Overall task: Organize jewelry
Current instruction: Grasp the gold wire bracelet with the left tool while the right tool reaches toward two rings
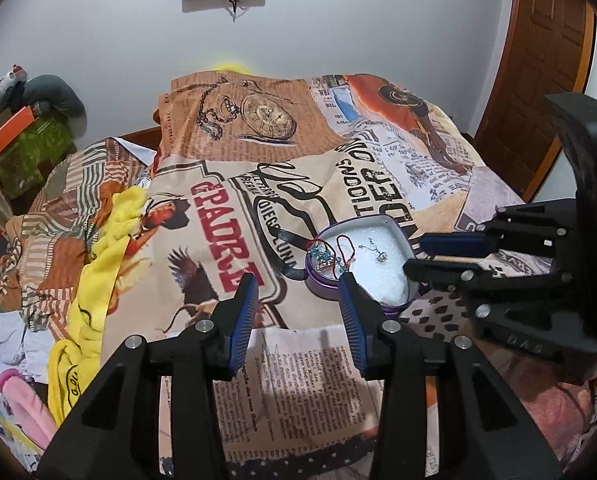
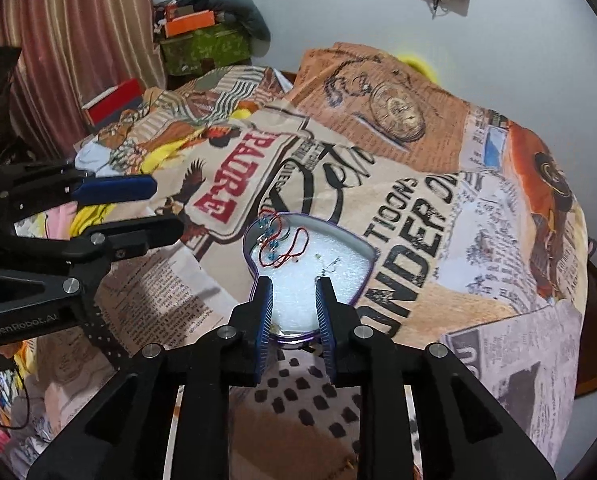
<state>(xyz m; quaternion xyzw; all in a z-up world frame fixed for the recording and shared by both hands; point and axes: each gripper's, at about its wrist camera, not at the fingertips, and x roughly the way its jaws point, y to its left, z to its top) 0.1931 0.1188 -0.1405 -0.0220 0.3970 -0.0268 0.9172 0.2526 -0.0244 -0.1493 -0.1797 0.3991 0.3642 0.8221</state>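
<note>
A purple heart-shaped tin (image 1: 318,280) (image 2: 362,284) with white foam lining lies on the printed bedspread. A red cord bracelet with blue beads (image 1: 330,256) (image 2: 282,244) lies over its left side, and a small silver ring on a fine chain (image 1: 381,257) (image 2: 330,268) lies on the foam. My left gripper (image 1: 300,280) is open and empty, just left of and in front of the tin. My right gripper (image 2: 294,284) is open and empty over the tin's near edge; it also shows in the left wrist view (image 1: 412,256), at the tin's right.
The bedspread (image 1: 258,160) (image 2: 458,240) covers a raised surface. Yellow cloth (image 1: 94,280) and other fabric lie bunched at the left. A green box with an orange box (image 1: 22,136) (image 2: 202,40) stands far left. A wooden door (image 1: 538,60) is at the right.
</note>
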